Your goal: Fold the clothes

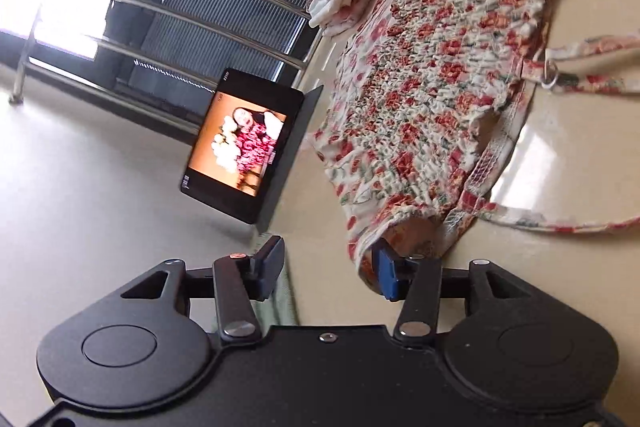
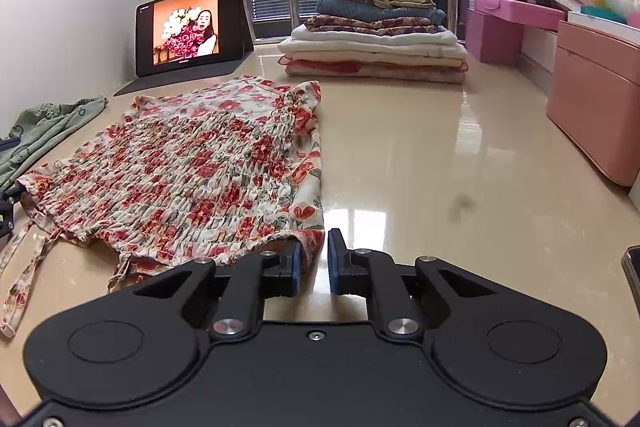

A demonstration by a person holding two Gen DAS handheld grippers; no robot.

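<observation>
A white smocked top with red flowers [image 2: 208, 163] lies flat on the glossy beige table [image 2: 440, 155], its straps trailing off the near left side. In the left wrist view the floral top [image 1: 436, 67] stretches away from my left gripper [image 1: 328, 267], which is open; its right finger rests at the top's near corner and its left finger is clear of the cloth. My right gripper [image 2: 314, 263] is open with a narrow gap. Its left finger touches the top's near right corner, and the hem lies beside the gap.
A stack of folded clothes [image 2: 376, 39] stands at the back of the table. A tablet [image 2: 188, 27] playing video leans by the wall at the back left. A green garment [image 2: 44, 131] lies at the left. Pink boxes [image 2: 592, 95] stand at the right.
</observation>
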